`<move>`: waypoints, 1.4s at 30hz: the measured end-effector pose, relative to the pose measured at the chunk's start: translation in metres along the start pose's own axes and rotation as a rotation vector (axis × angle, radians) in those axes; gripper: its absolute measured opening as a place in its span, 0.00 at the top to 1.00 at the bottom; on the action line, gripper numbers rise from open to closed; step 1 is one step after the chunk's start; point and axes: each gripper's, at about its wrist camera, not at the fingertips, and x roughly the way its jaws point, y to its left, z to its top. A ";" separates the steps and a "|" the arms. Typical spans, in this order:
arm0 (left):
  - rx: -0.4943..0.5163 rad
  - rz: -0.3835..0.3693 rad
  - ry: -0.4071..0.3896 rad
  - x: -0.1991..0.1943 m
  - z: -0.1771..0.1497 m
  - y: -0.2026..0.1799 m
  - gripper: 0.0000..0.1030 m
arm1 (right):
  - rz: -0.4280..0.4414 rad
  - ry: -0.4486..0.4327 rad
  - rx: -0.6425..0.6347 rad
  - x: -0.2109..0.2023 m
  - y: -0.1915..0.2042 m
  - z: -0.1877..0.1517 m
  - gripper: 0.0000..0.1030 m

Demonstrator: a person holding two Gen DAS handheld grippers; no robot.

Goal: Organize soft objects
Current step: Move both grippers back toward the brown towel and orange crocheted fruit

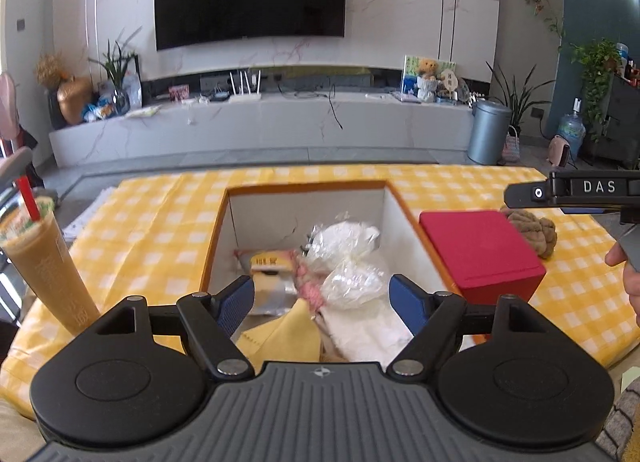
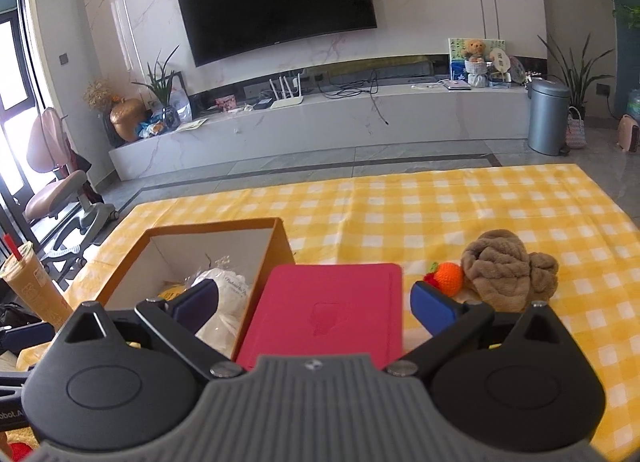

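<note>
**Mia:** Over the open orange cardboard box with white walls (image 1: 394, 218), the left gripper (image 1: 322, 298) hung with its blue fingers (image 1: 236, 302) wide apart and nothing between them; what was in the box?

**Dad:** Soft things were already inside; two white bundles in clear crinkly bags (image 1: 344, 258), a small yellow cloth (image 1: 280, 338) and something pink and knitted (image 1: 308, 286).

**Mia:** And the right gripper (image 2: 316, 304)?

**Dad:** Its fingers were wide apart too, holding nothing; it hovered above the flat red box lid (image 2: 328, 314), which lay just beside the box on the yellow checked tablecloth (image 2: 460, 206).

**Mia:** So what was left out?

**Dad:** A crumpled brown fluffy towel (image 2: 508, 270) and a little orange knitted fruit toy (image 2: 450, 278), touching each other, to the right of the lid.

**Mia:** How should the next grab go?

**Dad:** I think the right gripper should go for the towel; pinch a thick fold in the middle so it doesn't trail; lift it high over the lid; drop it well inside the walls; and keep clear of the tall iced drink with the red straw (image 1: 44, 262).
</note>
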 end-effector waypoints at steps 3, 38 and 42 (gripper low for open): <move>-0.031 0.033 -0.084 -0.013 0.004 -0.007 0.11 | -0.030 -0.014 0.003 -0.011 -0.011 0.005 0.03; -0.034 -0.222 0.015 0.022 0.065 -0.142 0.08 | -0.246 -0.009 0.343 -0.028 -0.215 -0.018 0.03; 0.087 -0.232 0.092 0.067 0.077 -0.167 0.08 | -0.329 -0.105 0.202 -0.007 -0.215 -0.020 0.03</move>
